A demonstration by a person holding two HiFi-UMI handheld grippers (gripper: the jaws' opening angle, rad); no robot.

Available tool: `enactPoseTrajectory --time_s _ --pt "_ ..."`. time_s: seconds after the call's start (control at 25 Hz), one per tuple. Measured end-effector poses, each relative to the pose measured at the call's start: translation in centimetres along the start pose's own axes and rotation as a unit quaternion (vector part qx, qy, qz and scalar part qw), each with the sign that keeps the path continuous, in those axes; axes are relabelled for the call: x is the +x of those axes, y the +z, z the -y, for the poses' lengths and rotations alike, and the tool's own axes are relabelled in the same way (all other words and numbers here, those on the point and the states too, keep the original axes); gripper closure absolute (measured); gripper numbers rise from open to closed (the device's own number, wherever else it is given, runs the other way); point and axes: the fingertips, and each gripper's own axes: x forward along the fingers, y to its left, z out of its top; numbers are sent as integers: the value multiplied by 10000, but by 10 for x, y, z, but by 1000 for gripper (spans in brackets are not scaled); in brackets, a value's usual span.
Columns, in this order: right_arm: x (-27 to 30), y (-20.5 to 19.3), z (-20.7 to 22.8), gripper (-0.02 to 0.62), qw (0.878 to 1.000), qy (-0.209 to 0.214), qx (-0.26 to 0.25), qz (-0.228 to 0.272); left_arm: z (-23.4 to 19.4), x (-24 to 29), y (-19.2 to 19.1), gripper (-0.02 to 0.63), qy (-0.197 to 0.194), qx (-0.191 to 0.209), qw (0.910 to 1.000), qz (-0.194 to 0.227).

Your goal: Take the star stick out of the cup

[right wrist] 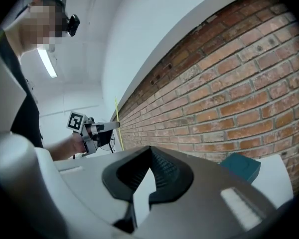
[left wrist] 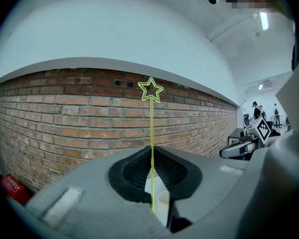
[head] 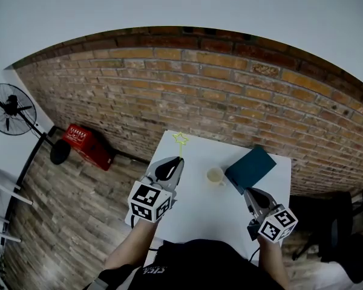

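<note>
1. the left gripper (head: 171, 167) is clamped on the star stick (left wrist: 151, 126), which stands upright, out of the cup (head: 215, 175) and to its left; in the head view the jaws hide the stick's lower end.
2. the right gripper (right wrist: 150, 152) has its jaws together on nothing.
3. the teal box (head: 250, 168) lies just beside the cup; the right gripper's body partly covers it in the right gripper view.

A teal box (head: 250, 168) lies on the white table (head: 206, 216); a red crate (head: 88, 145) sits near the brick wall (head: 199, 95).

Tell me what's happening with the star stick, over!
Left gripper shut on star stick, clear of cup. Right gripper shut, empty. Nothing in the way.
</note>
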Motion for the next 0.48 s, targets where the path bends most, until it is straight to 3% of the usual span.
enactPoseTrajectory --time_s 0.2,0.48 --pt "-9 14 -3 597 9986 -28 -460 277 -7 -5 -15 586 87 -109 9999 -58" --pt "-10 12 -7 597 9980 65 -579 228 -14 -12 -12 586 229 -100 9997 23"
